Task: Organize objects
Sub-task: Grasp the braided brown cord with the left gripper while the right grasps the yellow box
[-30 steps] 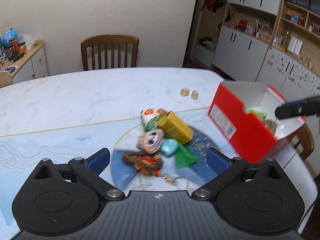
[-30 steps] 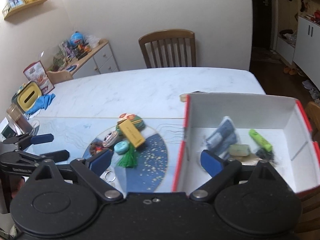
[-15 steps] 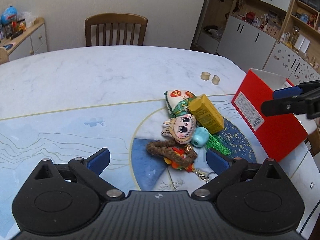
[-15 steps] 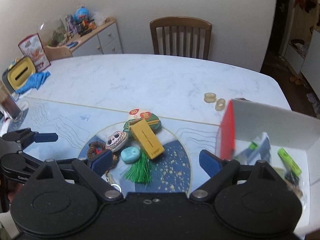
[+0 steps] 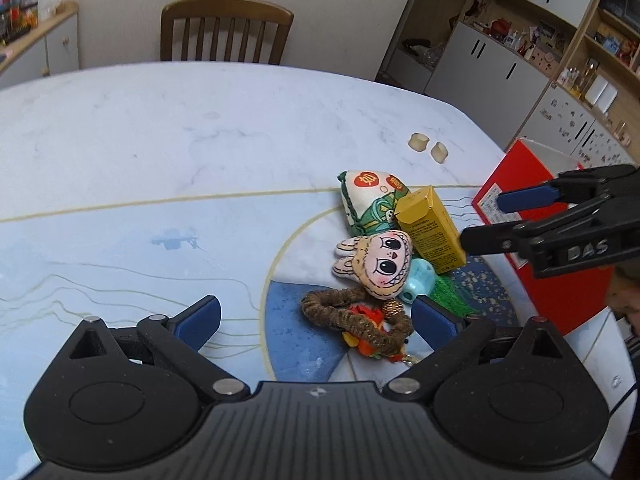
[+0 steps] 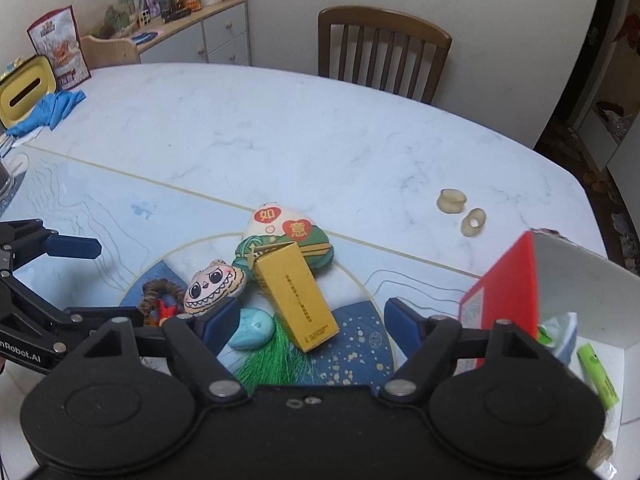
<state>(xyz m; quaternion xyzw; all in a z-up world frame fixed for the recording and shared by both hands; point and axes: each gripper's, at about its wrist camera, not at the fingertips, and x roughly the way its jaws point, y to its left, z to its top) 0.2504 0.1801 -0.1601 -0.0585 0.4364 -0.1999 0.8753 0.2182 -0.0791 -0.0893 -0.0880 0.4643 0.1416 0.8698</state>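
A pile of small things lies on the mat's round blue pattern: a yellow carton (image 6: 296, 296), a plush face charm (image 5: 376, 264), a teal charm (image 6: 252, 328) with a green tassel, a brown braided ring (image 5: 356, 320) and a green-and-white pouch (image 5: 370, 200). My right gripper (image 6: 310, 322) hangs over the carton's near end. Its jaws are closing with the carton between them, and the pads stand clear of it. My left gripper (image 5: 316, 320) is open over the braided ring and holds nothing. The red box (image 6: 500, 292) with a white inside stands at the right.
Two small beige rings (image 6: 452, 200) lie on the marble table behind the pile. A green marker (image 6: 600, 376) and other items lie in the box. A wooden chair (image 6: 384, 48) stands at the far edge. A yellow tissue box (image 6: 24, 96) and a blue cloth (image 6: 48, 108) sit far left.
Both grippers have sunk toward the pile. The right one has swung left, from over the box's inside to over the yellow carton, and its jaws have narrowed. The left stays open.
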